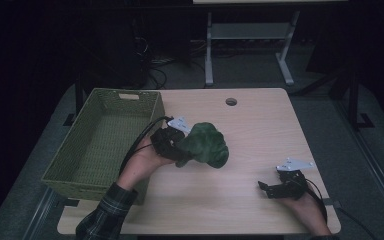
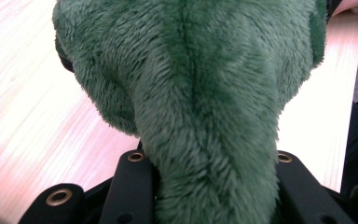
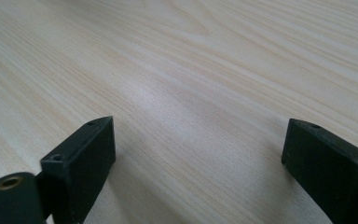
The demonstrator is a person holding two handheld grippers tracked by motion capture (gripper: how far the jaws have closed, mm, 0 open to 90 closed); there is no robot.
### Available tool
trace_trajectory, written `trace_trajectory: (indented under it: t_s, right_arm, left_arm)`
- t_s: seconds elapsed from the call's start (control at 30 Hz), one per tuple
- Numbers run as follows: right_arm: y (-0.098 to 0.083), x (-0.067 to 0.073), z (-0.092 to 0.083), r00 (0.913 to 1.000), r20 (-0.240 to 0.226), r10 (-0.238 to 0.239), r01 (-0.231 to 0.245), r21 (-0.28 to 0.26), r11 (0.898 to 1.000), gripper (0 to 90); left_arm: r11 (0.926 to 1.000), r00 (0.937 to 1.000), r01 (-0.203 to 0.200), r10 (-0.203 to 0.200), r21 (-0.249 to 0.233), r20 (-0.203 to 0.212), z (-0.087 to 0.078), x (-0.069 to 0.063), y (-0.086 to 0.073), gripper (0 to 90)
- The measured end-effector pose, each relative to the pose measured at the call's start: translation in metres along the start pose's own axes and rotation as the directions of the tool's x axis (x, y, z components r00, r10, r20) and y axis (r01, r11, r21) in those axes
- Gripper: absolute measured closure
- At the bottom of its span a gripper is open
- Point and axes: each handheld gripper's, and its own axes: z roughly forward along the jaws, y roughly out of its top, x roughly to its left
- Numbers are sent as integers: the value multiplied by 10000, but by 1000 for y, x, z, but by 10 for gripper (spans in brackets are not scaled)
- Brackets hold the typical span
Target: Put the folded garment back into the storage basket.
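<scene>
From the high view, the left gripper [image 1: 180, 145] is clamped on a green plush toy [image 1: 206, 145], which sits above the wooden table [image 1: 260, 130] near its middle, just to the right of the woven green basket [image 1: 102, 142]. The toy bulges out to the right of the jaws, and the left hand [image 1: 147, 160] comes in from a plaid sleeve [image 1: 105, 212] at the bottom edge. Whether the toy touches the tabletop cannot be told from above.

The left gripper view gives what the high view cannot: the fur up close, a narrow part of the toy [image 2: 209, 186] squeezed between the two black jaws, which press on it from either side, while the wider body spreads above them (a seam runs down its middle). Pale table [image 2: 37, 116] shows on both sides of the toy.

The right gripper [image 1: 272, 189] rests low at the near right part of the table, well apart from the toy, held by the right hand [image 1: 307, 202]; its grey plate [image 1: 294, 164] stands on top. Seen from above its jaws are small and dark. The right gripper view settles it: the two jaws stand wide, with bare wood grain [image 3: 196, 93] between them and nothing held
</scene>
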Motion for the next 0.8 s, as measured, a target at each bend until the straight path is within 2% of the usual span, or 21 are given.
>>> trace_trajectory:
  t_s: [0.4,0.63,0.8]
  right_arm:
    - [0,0,1,10000,44,24,-24,20,10000,68]
    - [0,0,1,10000,44,26,-27,22,10000,68]
    - [0,0,1,10000,43,30,-30,24,10000,68]
  left_arm:
    - [9990,9968,429,-435,-111,-664,-35,13,-20,659]
    - [9971,9918,699,-727,-298,-1055,-56,21,-32,659]
    - [9952,9859,926,-962,-327,-1371,-67,27,-40,659]
